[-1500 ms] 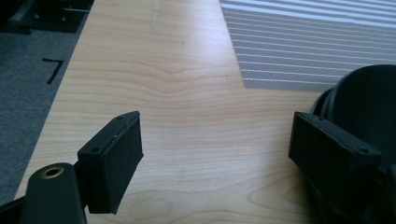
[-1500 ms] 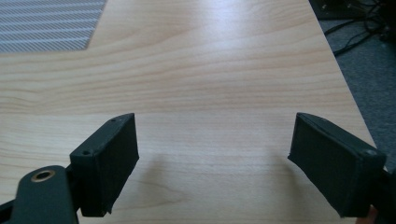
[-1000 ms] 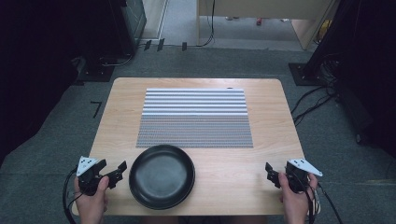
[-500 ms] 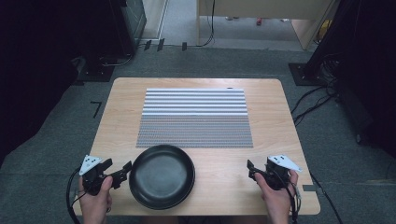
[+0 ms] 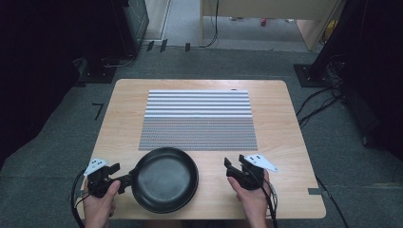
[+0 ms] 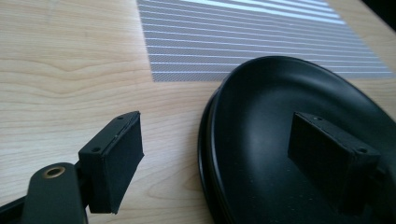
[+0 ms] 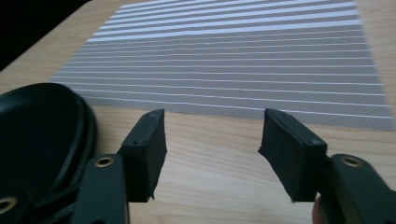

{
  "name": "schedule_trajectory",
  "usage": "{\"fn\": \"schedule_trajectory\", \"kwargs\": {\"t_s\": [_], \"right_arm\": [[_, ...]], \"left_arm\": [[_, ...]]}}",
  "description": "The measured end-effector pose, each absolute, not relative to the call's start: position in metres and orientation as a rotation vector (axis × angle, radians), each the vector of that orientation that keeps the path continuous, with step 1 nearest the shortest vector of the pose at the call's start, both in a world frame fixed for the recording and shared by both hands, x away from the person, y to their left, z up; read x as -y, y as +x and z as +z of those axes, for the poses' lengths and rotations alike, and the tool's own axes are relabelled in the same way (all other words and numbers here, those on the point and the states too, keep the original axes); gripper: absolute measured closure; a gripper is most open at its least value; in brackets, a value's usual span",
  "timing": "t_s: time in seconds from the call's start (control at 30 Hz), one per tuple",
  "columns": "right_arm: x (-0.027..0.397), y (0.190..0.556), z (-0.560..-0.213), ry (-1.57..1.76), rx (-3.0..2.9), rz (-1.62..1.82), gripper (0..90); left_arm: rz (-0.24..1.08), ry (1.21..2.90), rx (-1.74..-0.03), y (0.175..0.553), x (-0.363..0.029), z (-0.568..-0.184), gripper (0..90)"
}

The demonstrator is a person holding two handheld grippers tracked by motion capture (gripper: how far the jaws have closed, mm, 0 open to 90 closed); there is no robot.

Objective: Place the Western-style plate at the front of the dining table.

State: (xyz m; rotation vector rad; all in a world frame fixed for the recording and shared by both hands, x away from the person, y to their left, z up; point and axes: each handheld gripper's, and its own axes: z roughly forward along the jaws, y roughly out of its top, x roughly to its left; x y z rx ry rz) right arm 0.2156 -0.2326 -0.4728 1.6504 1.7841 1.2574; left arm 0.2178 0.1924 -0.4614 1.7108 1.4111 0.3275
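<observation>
A black pan (image 5: pixel 164 179) sits empty at the near edge of a wooden tabletop (image 5: pixel 285 123), just near of a striped grey mat (image 5: pixel 198 118). The left gripper (image 5: pixel 119 175) has its jaws apart astride the pan's left rim. The right gripper (image 5: pixel 229 167), jaws apart, rests right of the pan.
</observation>
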Motion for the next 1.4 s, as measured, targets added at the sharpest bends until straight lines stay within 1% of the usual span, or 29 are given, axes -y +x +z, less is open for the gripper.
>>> {"fn": "schedule_trajectory", "kwargs": {"t_s": [0.1, 0.2, 0.27, 0.53, 0.57, 0.63, 0.7, 0.87, 1.03, 1.2, 1.4], "right_arm": [[0.22, 0.217, -0.472, 1.647, -1.821, 1.322, 46.3], [0.207, 0.216, -0.472, 1.617, -1.85, 1.342, 50.2], [0.197, 0.218, -0.475, 1.611, -1.896, 1.344, 50.6], [0.172, 0.216, -0.482, 1.56, -1.968, 1.339, 53.5], [0.171, 0.216, -0.483, 1.57, -1.96, 1.349, 54.6], [0.169, 0.216, -0.483, 1.619, -1.95, 1.394, 60.6], [0.168, 0.216, -0.483, 1.636, -1.938, 1.428, 64.5], [0.164, 0.216, -0.486, 1.647, -1.927, 1.449, 70.9], [0.159, 0.216, -0.489, 1.696, -1.945, 1.477, 75.0], [0.154, 0.214, -0.491, 1.734, -1.943, 1.499, 80.5], [0.155, 0.21, -0.494, 1.767, -1.896, 1.475, 81.9]], "left_arm": [[0.313, 1.715, -1.406, 0.218, -0.192, -0.462, 18.3], [0.288, 1.72, -1.401, 0.219, -0.193, -0.463, 26.3], [0.273, 1.715, -1.39, 0.219, -0.193, -0.464, 33.8], [0.252, 1.751, -1.41, 0.22, -0.191, -0.469, 42.9], [0.247, 1.757, -1.413, 0.221, -0.191, -0.469, 45.1], [0.233, 1.759, -1.422, 0.221, -0.191, -0.47, 47.2], [0.218, 1.753, -1.428, 0.222, -0.192, -0.471, 48.0], [0.2, 1.756, -1.429, 0.223, -0.193, -0.471, 50.7], [0.183, 1.768, -1.423, 0.223, -0.192, -0.471, 52.0], [0.156, 1.791, -1.412, 0.224, -0.19, -0.473, 55.3], [0.146, 1.816, -1.406, 0.224, -0.186, -0.474, 56.8]]}}
